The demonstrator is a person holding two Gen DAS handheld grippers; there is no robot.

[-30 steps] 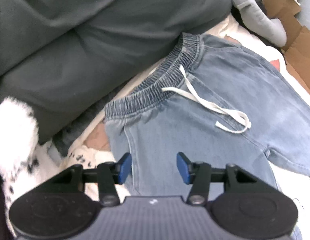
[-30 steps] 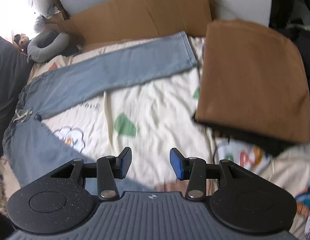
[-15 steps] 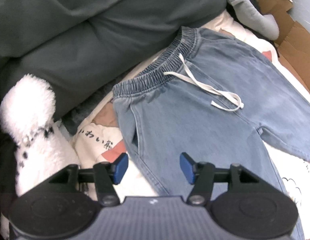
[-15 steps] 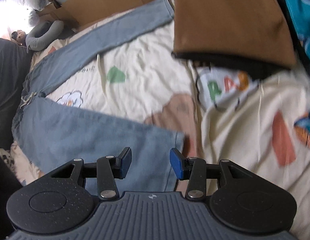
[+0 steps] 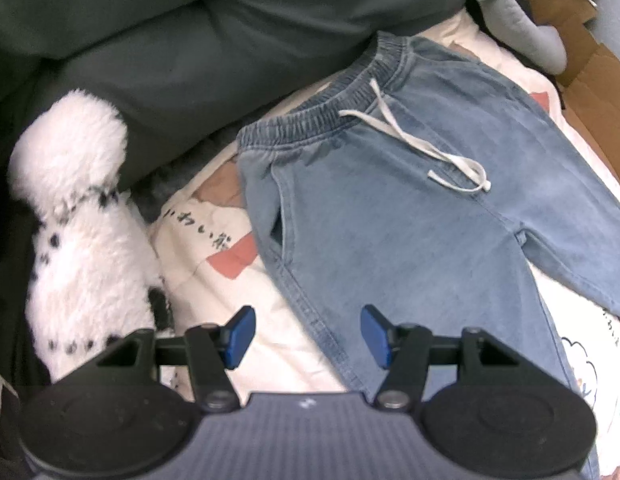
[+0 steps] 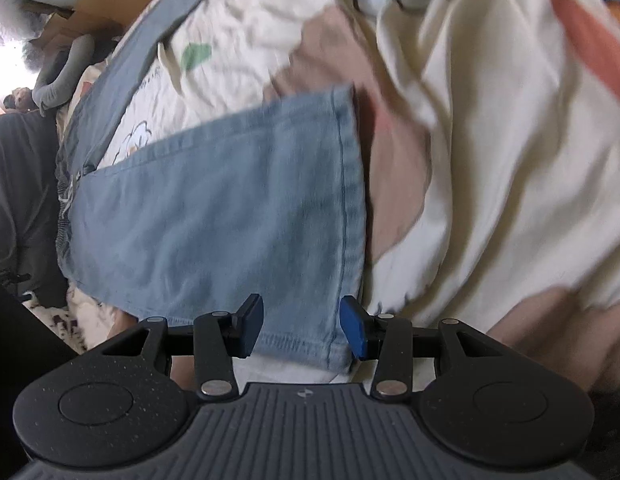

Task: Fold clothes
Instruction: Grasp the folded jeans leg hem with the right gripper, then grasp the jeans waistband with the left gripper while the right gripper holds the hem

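Light blue denim trousers [image 5: 390, 216] with an elastic waistband and a white drawstring [image 5: 414, 148] lie flat on a cream patterned bedsheet [image 5: 213, 280]. My left gripper [image 5: 305, 336] is open over the outer side seam of the near leg, below the waistband. In the right wrist view the near trouser leg [image 6: 229, 208] ends in a stitched hem [image 6: 350, 200]. My right gripper [image 6: 301, 326] is open with its fingers either side of the hem's near corner. The other leg [image 6: 141, 60] stretches away at the upper left.
A dark grey cushion or duvet [image 5: 189, 40] lies behind the waistband. A white fluffy spotted plush [image 5: 77, 216] sits at the left. A grey neck pillow [image 5: 518, 28] and brown cardboard [image 5: 582, 80] lie at the far right. The sheet [image 6: 490, 160] is rumpled beside the hem.
My left gripper has drawn back from the waistband toward the side seam. My right gripper has swung down from over the sheet and brown folded cloth to the hem of the near leg.
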